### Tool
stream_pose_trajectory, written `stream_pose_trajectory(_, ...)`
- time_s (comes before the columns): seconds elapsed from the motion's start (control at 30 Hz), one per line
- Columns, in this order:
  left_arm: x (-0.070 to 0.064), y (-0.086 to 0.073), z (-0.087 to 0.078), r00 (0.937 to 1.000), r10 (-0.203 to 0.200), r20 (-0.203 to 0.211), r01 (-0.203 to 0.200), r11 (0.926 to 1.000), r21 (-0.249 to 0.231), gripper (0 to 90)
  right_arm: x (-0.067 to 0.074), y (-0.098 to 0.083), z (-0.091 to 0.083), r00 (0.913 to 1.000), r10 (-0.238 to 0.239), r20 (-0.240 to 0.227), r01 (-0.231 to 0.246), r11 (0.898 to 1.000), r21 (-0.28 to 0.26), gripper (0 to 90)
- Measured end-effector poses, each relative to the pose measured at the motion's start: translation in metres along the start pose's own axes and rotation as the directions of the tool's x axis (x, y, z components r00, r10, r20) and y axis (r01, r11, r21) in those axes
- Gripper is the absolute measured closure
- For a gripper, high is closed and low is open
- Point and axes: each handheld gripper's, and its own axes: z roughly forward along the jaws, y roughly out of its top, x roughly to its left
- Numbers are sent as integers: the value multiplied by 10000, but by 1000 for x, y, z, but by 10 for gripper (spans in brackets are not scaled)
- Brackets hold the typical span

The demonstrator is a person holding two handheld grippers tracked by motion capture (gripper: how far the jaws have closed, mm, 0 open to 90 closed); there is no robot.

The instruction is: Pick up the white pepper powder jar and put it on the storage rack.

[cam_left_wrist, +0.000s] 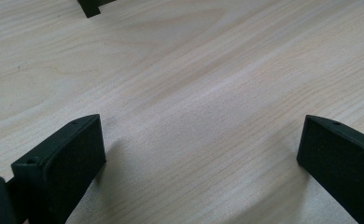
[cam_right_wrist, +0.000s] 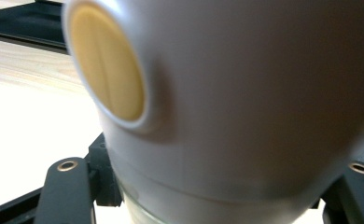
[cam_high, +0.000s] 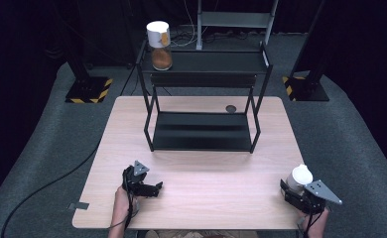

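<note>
Jaws of left gripper (cam_high: 158, 188) spread wide over bare wood, nothing between them. Right gripper (cam_high: 287, 191) jaws clamp a white-lidded container (cam_high: 299, 177) at the near right corner of the table (cam_high: 206, 198); its white cap carries a round yellow inset (cam_right_wrist: 108, 63). Long axis: cannot tell. Black two-tier shelf rack (cam_high: 204, 94) stands at the table's far centre, well apart from both grippers. Jar (cam_high: 159, 45) with brown contents and white lid sits upright on top tier, left end.

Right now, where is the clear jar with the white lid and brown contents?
In the high view, the clear jar with the white lid stands at the left end of the black metal rack's top shelf, far from both tools.
</note>
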Motion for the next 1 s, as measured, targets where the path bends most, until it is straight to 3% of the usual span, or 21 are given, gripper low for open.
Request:
stream_pose_trajectory(0.23,0,0,0,10000,-24,-7,24,10000,-4,3,8,3,-2,9993,-318,213,317,9995,49,301)
stream_pose_trajectory(0.57,-1,0,0,10000,2,-7,-2,10000,-16,6,12,19,0,9984,-474,-314,464,9984,-327,301)
stream_pose_trajectory(1.0,0,0,0,10000,-5,3,5,10000,-16,6,24,45,24,9908,-744,-1126,688,9963,-524,302)
